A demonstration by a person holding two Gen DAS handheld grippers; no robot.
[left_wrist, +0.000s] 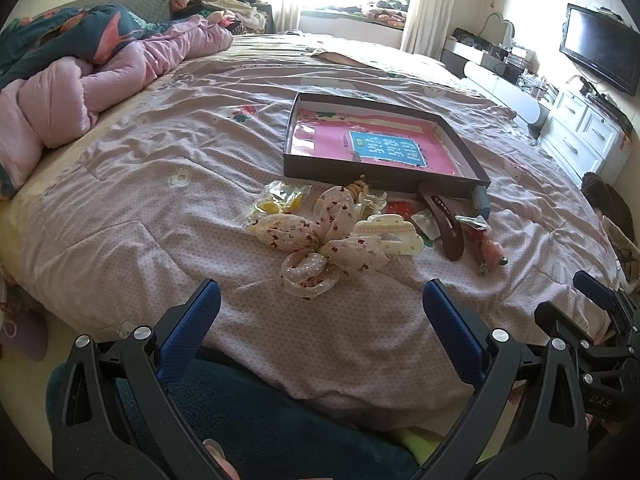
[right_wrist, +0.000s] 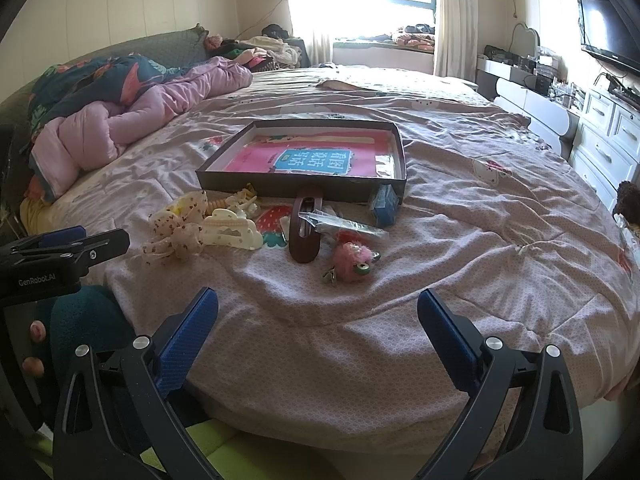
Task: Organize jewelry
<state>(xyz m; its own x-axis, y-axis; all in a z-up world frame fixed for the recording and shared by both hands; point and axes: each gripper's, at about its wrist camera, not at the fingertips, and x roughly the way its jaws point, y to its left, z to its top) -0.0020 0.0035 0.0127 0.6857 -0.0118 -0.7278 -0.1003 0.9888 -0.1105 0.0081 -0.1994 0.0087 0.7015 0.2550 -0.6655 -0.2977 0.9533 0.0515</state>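
A: Where did the jewelry lie, and which gripper was closer to it?

B: The pieces lay in a loose heap on the bed [left_wrist: 132, 184], just in front of the near wall of the dark tray [left_wrist: 384, 178]. The tray held only a pink sheet. The left gripper [left_wrist: 320, 292] was spread wide with nothing between its jaws, and the dotted fabric bow [left_wrist: 320, 248] lay straight ahead of it, near the fingertips.

A: And the right one?

B: The right gripper [right_wrist: 318, 300] was also wide apart and empty. The pink fluffy clip [right_wrist: 352, 262] was the nearest thing ahead of it. The brown oval clip [right_wrist: 305, 229] lay a little further on, with its long axis running away from the gripper toward the tray, so the jaws would close across its narrow width.

A: So who takes what?

B: I would judge the left for the bow and the cream claw clip [left_wrist: 390, 234], the right for the brown and pink clips. Every piece must travel forward, over the tray wall.
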